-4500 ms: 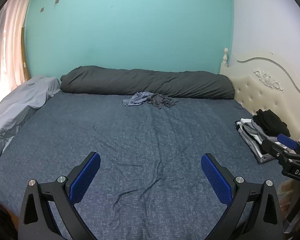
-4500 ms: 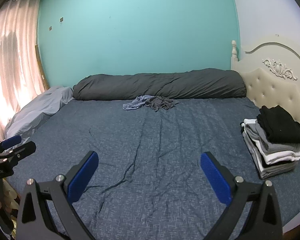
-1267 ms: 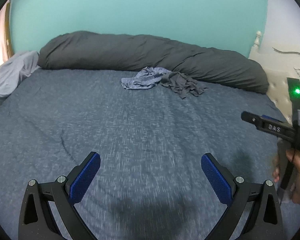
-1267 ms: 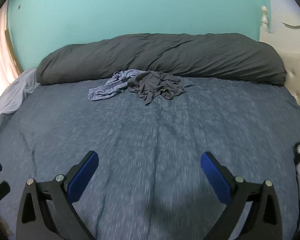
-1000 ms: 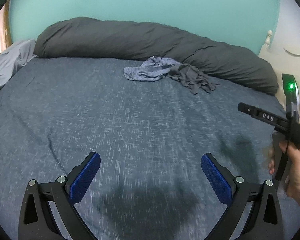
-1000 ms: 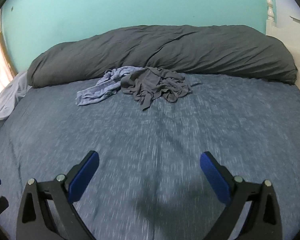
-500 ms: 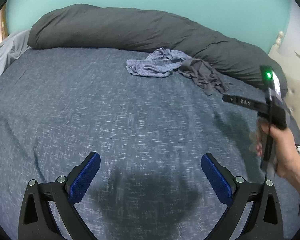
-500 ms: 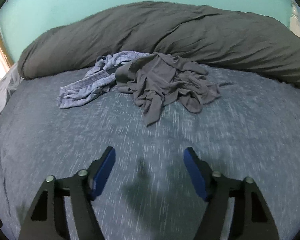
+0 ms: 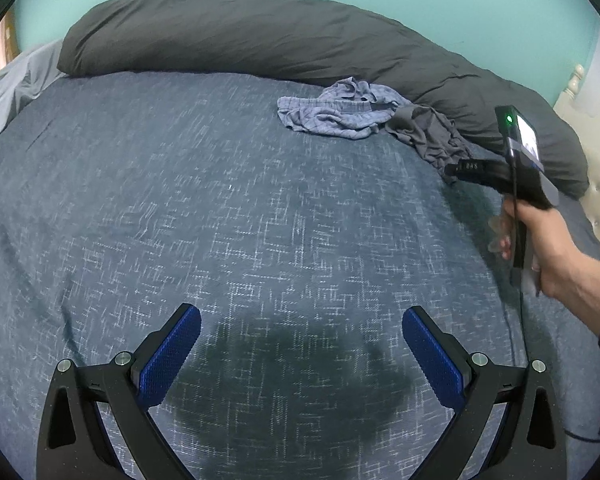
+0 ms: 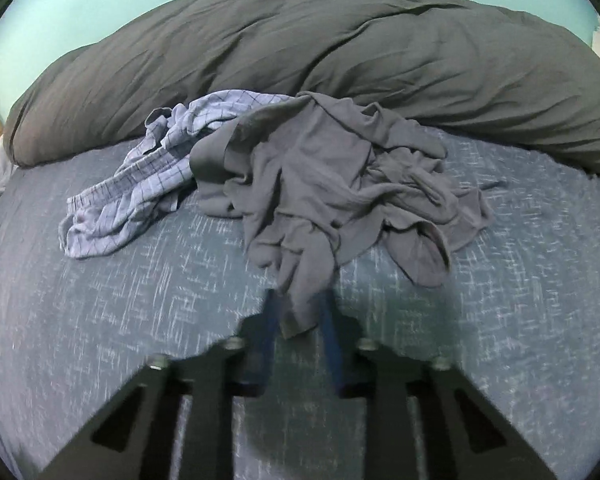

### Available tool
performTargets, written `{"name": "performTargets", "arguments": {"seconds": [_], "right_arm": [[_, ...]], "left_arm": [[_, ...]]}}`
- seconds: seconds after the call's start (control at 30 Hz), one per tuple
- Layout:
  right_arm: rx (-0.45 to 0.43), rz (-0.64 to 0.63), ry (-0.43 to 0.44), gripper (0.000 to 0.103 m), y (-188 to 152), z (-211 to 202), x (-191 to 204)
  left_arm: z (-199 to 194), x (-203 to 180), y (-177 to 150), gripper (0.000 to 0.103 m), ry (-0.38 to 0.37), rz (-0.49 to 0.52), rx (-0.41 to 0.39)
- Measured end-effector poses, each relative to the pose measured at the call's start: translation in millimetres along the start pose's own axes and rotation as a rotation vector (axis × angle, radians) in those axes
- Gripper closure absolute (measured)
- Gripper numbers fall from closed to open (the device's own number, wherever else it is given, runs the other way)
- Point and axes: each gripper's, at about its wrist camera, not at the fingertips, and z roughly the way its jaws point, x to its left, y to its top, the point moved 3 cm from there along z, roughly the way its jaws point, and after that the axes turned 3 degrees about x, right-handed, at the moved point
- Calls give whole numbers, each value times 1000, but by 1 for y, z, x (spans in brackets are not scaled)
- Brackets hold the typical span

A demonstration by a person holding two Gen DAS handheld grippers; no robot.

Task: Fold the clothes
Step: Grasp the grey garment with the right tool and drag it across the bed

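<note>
A crumpled dark grey garment [image 10: 340,184] lies on the blue bedspread [image 10: 100,320] against a long dark grey duvet roll [image 10: 340,56]. A light blue checked garment [image 10: 140,184] lies at its left, partly under it. My right gripper [image 10: 300,316] has its blue pads closed around the near hanging end of the grey garment; the image is blurred. In the left wrist view the right gripper [image 9: 456,170] reaches the grey garment [image 9: 432,136] beside the blue checked one [image 9: 336,112]. My left gripper [image 9: 302,344] is open and empty over bare bedspread.
The duvet roll [image 9: 260,40] runs along the far side below a teal wall. A pale grey sheet [image 9: 12,80] is bunched at the far left. A cream padded headboard [image 9: 596,176] stands at the right.
Both grippers moved forward across the bed toward the garments. The right gripper's jaws closed from wide open onto the near end of the grey garment. The left stayed open.
</note>
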Motion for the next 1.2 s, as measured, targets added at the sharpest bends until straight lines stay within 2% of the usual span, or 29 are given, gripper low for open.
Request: {"name": "performTargets", "arguments": {"seconds": [0.1, 0.27, 0.6, 0.93, 1.2], "right_arm": [[-4, -10, 22, 99, -2, -1, 5], [-65, -30, 58, 100, -12, -27, 8], [-143, -55, 177, 100, -63, -134, 13], [-201, -41, 306, 100, -147, -254, 34], [-224, -41, 386, 100, -236, -351, 64]], "left_arm": [[-1, 2, -5, 0, -5, 0, 0], [-9, 5, -17, 0, -12, -7, 2], [-59, 1, -49, 0, -10, -9, -38], [-132, -1, -103, 0, -35, -18, -75], [-187, -2, -160, 0, -58, -32, -81]]}}
